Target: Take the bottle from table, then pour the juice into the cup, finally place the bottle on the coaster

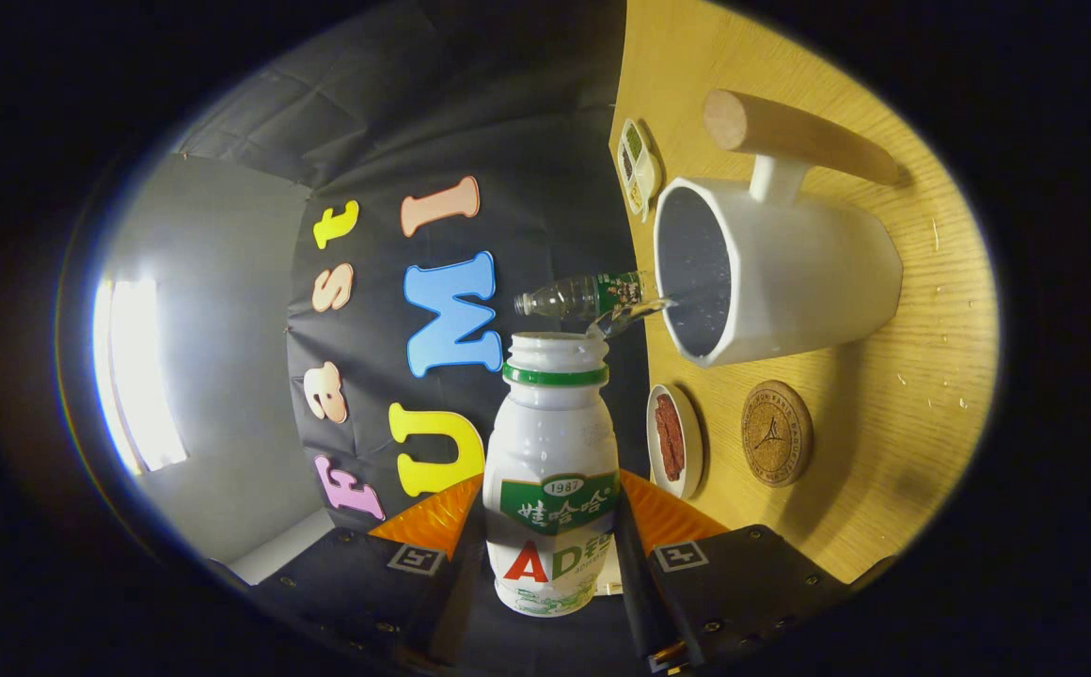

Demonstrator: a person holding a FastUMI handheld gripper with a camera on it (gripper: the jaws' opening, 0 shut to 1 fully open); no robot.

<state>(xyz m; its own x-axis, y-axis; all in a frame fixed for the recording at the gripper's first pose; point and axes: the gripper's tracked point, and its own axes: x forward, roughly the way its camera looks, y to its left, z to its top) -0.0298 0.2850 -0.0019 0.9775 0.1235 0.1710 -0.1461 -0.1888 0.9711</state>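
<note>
On the wooden desk [884,395] beyond my tongs [550,536], which clamp the bottle [550,470], liquid streams into the cup [771,273]; I'd hold the tilt steady, mouth over rim, coaster [777,432] nearby

Wooden table [922,310] bearing cup [790,273], coaster [777,433], two dishes [676,440]

The white bottle [552,470], green-banded and uncapped, is tipped toward the white cup [771,273], a clear stream running into its mouth. The round cork coaster [777,432] lies bare beside the cup.
</note>
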